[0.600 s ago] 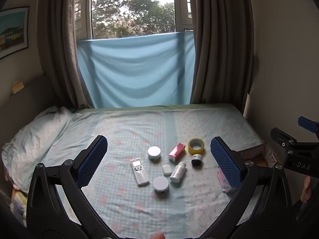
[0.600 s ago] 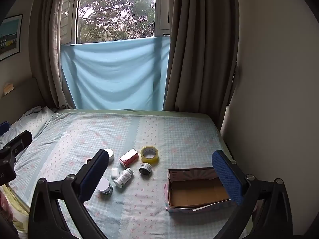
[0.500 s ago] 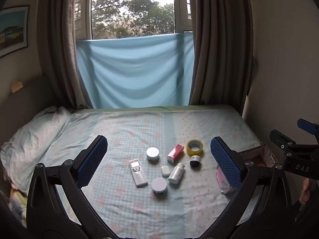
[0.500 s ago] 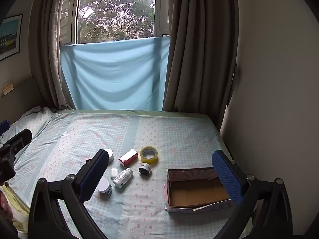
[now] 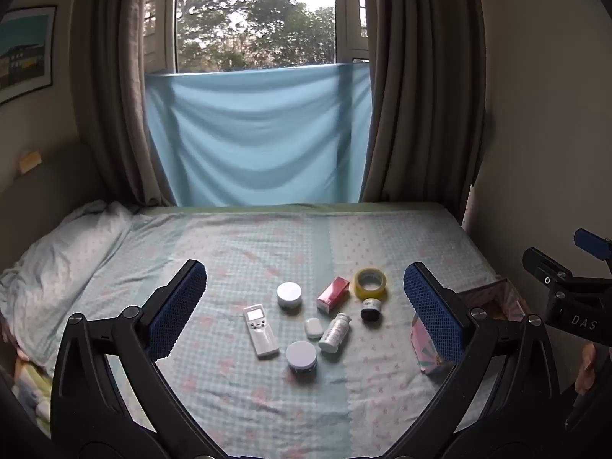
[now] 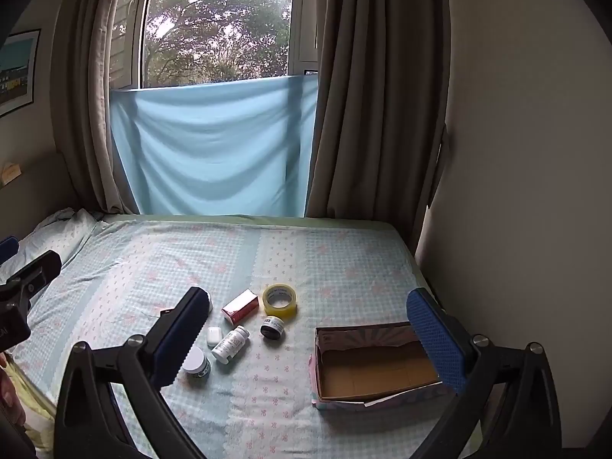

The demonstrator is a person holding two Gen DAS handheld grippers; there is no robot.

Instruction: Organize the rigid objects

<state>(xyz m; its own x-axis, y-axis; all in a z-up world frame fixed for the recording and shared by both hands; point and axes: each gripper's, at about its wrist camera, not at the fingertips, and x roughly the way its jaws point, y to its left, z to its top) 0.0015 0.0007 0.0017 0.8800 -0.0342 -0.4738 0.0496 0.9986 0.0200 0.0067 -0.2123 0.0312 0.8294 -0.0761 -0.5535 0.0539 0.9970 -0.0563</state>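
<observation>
A cluster of small items lies mid-bed: a white remote (image 5: 261,331), two round white-lidded jars (image 5: 289,294) (image 5: 301,355), a small white case (image 5: 313,327), a white pill bottle (image 5: 335,332) on its side, a red box (image 5: 332,293), a yellow tape roll (image 5: 370,283) and a small dark jar (image 5: 371,308). My left gripper (image 5: 306,310) hovers open above them, touching nothing. My right gripper (image 6: 310,340) is open too, above the bed between the pill bottle (image 6: 230,343), dark jar (image 6: 272,327) and an empty cardboard box (image 6: 373,363). The tape roll (image 6: 280,300) and red box (image 6: 240,306) lie just beyond.
The bed has a light blue patterned sheet (image 5: 267,237) with a pillow (image 5: 65,252) at the left. A wall (image 6: 516,191) runs along the bed's right side. Brown curtains and a blue cloth (image 5: 256,137) cover the window behind. The other gripper (image 5: 573,302) shows at the right edge.
The left view has drifted slightly, so the items sit a little higher in its frame. The right view is nearly unchanged. Both grippers stay open.
</observation>
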